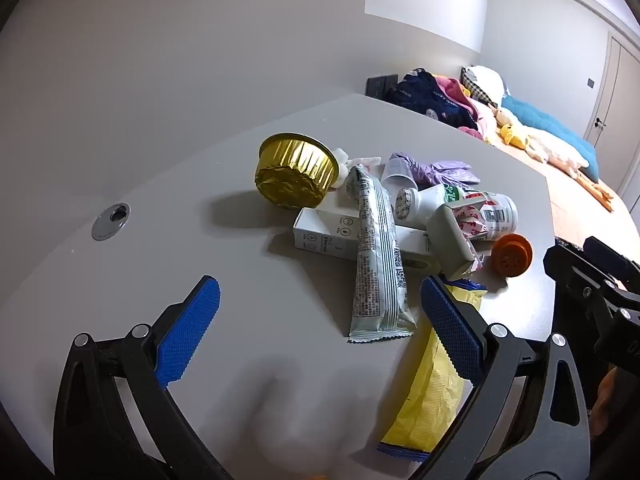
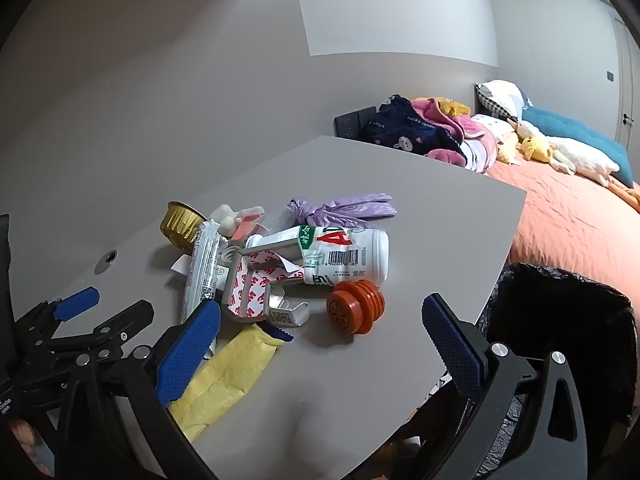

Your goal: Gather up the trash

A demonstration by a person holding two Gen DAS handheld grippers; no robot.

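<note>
A heap of trash lies on the grey table [image 1: 200,208]: a gold foil cup [image 1: 294,174], a silver-green wrapper [image 1: 378,264] across a white box [image 1: 328,234], a white bottle [image 2: 344,254], an orange ribbed cap [image 2: 356,306], a yellow wrapper [image 1: 428,392] and a knotted purple bag [image 2: 344,208]. My left gripper [image 1: 320,292] is open above the table, and the lower end of the silver-green wrapper lies between its fingers, untouched. My right gripper [image 2: 318,320] is open just in front of the orange cap and holds nothing.
A bin lined with a black bag [image 2: 560,312] stands beside the table's right edge. Behind it is a bed with an orange cover [image 2: 568,220], piled clothes and plush toys. A metal cable grommet [image 1: 111,221] sits in the table at the left.
</note>
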